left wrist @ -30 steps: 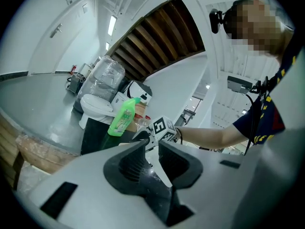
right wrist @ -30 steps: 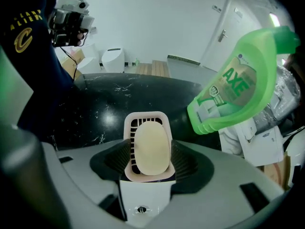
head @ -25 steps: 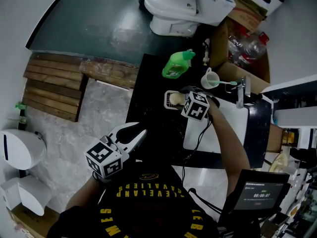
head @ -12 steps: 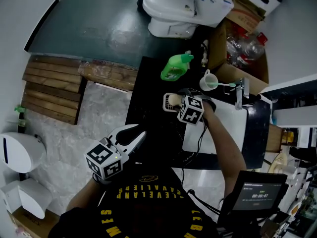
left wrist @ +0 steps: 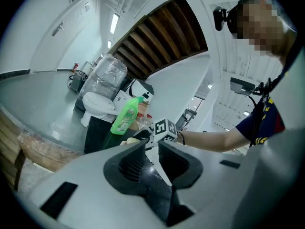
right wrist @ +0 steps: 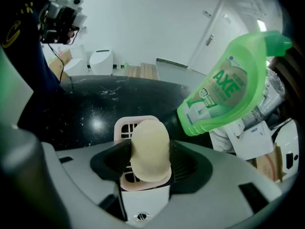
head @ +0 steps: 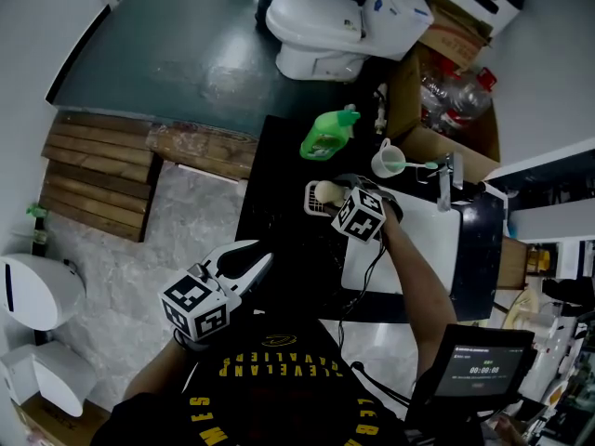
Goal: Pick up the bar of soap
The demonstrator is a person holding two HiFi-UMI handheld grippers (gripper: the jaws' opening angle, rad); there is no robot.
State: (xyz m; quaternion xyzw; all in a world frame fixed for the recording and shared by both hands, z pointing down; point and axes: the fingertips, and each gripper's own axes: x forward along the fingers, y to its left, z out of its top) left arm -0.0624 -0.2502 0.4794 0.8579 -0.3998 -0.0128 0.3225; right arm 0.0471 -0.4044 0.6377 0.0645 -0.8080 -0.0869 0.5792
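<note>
Head view: the right gripper (head: 331,197) reaches over the black counter (head: 279,170) toward its far edge, at the soap dish (head: 314,204) near the green bottle (head: 327,133); the left gripper (head: 253,256) hangs off the counter's near left corner. Left gripper view: jaws apart, nothing between them. Right gripper view: jaws clamped on the bar of soap (right wrist: 150,149), which stands on end over the soap dish

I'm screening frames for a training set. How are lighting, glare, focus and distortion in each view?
Head view: heavy fisheye curving, the black counter swallows detail. Left gripper view: bright and even. Right gripper view: bar of soap sharp, glare spot on the counter, green bottle stretched near the edge.
</note>
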